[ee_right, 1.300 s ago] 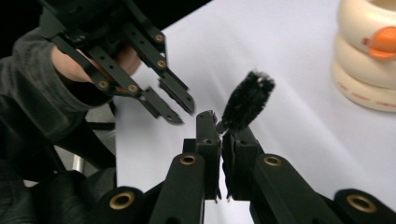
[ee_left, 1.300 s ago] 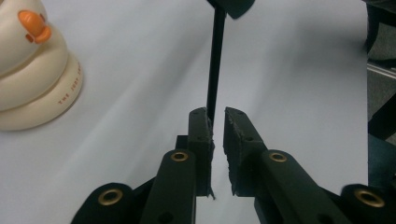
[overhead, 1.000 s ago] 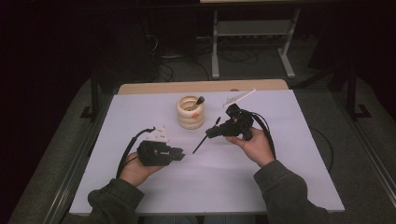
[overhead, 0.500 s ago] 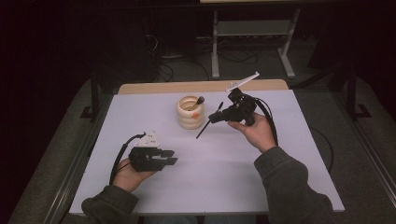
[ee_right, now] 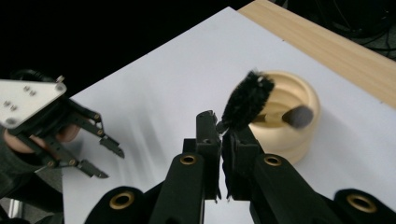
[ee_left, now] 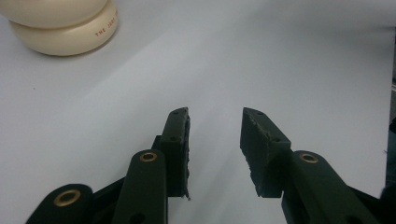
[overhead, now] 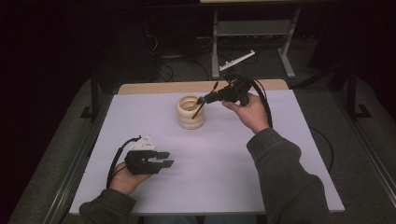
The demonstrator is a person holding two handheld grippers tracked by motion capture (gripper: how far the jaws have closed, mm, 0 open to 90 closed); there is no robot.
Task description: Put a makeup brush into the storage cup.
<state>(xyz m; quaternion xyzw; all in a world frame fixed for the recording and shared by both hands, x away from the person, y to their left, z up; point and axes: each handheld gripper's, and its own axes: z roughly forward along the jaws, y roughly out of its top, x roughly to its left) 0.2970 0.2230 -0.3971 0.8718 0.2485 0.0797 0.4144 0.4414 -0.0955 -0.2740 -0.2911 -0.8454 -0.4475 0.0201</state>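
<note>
Clamped tight in the right gripper (overhead: 204, 99) (ee_right: 219, 123): a black brush (ee_right: 246, 100), pinched on its thin handle just below the bushy head, jaws fully closed on it. Held above the cream ringed cup (overhead: 190, 119) and off to its right, on the side toward the person's right arm. Tilted rather than upright, with the long axis running as a slanted dark line in the high view, lower end (overhead: 198, 109) dipping over the cup's mouth, upper end poking up and away past the jaws. From the right gripper view, bristle head seen right in front of the cup's rim (ee_right: 299, 140), overlapping the opening (whether actually inside or merely above, hard to tell). Already lying in the cup: a second brush (ee_right: 298, 115) with a dark rounded tip, leaning on the far side of the rim. Likely next: tip the held brush more upright and lower it straight into the opening, keeping clear of that second brush. Clearly the nearer gripper to the cup, and the one to finish the job. Well apart from the cup, toward the person's own edge of the white sheet (overhead: 233, 163): the left gripper (overhead: 168, 158) (ee_left: 215, 126), low over the sheet, jaws parted after just having been opening, nothing between the pads, pointing roughly toward the cup's base (ee_left: 65, 32).
</note>
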